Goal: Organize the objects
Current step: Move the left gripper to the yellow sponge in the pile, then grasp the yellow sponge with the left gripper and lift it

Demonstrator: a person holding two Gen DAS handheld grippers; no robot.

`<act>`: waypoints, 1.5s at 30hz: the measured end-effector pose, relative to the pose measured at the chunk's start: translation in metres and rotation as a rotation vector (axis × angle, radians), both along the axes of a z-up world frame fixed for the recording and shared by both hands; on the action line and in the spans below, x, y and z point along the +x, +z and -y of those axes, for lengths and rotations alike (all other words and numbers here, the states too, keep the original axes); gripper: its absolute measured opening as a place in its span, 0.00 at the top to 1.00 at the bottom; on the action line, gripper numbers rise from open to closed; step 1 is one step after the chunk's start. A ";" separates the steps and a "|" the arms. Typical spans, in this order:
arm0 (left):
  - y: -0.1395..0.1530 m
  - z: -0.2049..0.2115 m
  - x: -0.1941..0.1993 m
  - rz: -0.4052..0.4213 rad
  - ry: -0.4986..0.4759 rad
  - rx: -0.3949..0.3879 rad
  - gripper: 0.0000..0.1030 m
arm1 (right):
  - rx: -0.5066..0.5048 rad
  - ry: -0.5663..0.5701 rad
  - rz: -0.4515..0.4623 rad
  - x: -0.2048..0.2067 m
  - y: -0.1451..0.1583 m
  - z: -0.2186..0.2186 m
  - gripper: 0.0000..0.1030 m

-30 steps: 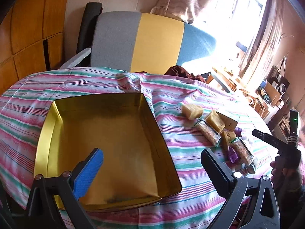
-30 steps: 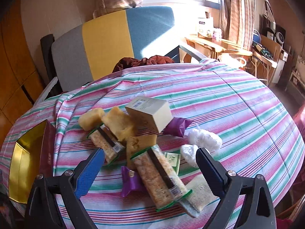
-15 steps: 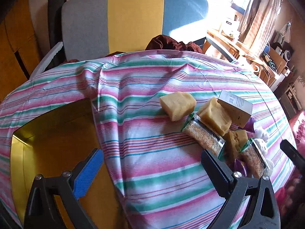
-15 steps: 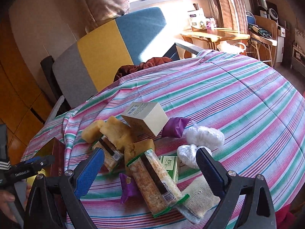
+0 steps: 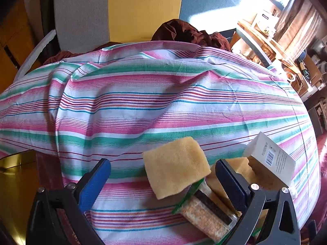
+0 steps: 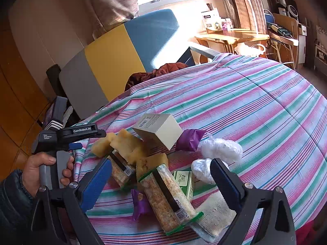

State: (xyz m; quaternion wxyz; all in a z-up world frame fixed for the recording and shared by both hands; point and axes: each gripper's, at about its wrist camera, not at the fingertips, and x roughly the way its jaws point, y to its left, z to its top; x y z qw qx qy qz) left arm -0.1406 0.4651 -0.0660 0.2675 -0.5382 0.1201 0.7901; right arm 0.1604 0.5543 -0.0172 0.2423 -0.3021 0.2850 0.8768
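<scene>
Nothing is yet seen sorted: the yellow sponge block (image 5: pixel 175 167), the snack packets (image 6: pixel 167 198), the white box (image 6: pixel 157 129) and the white bags (image 6: pixel 220 150) are all heaped on the striped counter (image 5: pixel 163 102). The gold tin (image 5: pixel 14 175) is glimpsed at the left. Both the left gripper (image 5: pixel 163 183) and the right gripper (image 6: pixel 161 181) are held spread, grasping nothing.

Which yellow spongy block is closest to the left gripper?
The big flat yellow block lying between the open jaws of the left gripper, propped on a snack packet. The other yellow block sits behind the right-side jaw, beside the white box.
</scene>
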 end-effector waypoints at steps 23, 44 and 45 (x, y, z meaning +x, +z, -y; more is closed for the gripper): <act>0.034 0.092 0.058 -0.027 -0.100 0.169 0.42 | 0.028 0.165 0.139 -0.023 -0.016 0.019 0.29; 0.068 0.259 0.074 -0.129 -0.001 0.206 0.42 | 0.165 0.263 0.443 -0.047 -0.059 0.044 0.53; 0.067 0.275 0.069 -0.138 0.026 0.197 0.42 | 0.159 0.259 0.439 -0.046 -0.059 0.043 0.53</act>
